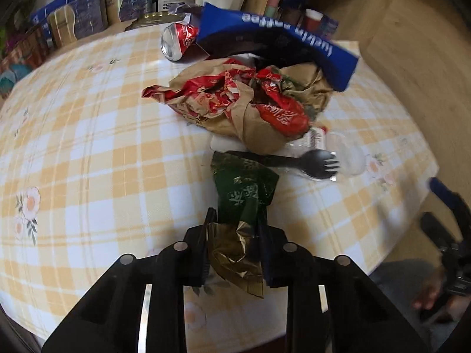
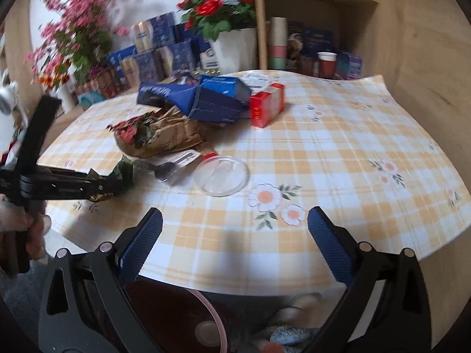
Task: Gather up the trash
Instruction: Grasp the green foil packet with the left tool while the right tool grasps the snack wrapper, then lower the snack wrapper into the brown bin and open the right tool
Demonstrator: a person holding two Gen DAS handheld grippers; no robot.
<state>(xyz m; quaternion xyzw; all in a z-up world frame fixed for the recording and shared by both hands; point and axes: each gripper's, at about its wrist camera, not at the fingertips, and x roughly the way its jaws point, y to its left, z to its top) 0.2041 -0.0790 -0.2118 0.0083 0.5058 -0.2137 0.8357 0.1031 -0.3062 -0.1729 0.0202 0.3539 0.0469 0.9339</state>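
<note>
The left gripper point(image 1: 234, 235) has its fingers point(image 1: 203, 253) drawn in narrow around the near end of a crumpled green and gold wrapper point(image 1: 244, 200), both pads pressing on the foil so the wrapper is pinched between them; the rest of the wrapper lies forward on the table point(image 1: 88, 147), which is covered in a yellow checked cloth with flowers. Just beyond the wrapper's far end a black plastic spork point(image 1: 312, 163) lies crosswise, its tines beside a clear round lid point(image 2: 220, 176). Behind the spork sits a heap of crumpled brown and red paper wrapping point(image 1: 235, 100), and behind that a blue paper bag point(image 1: 279, 38) lying on its side, with a dented red can point(image 1: 178, 39) next to it on the left. In the right wrist view a red box point(image 2: 266, 104) stands just right of the blue bag. The right gripper point(image 2: 235, 241) hovers near the table's near edge with its fingers point(image 2: 141, 244) spread wide apart and nothing between them; only bare cloth shows in the gap. From that view the left gripper reaches in from the left edge, held by a hand point(image 2: 32, 229), its tips on the green wrapper.
</note>
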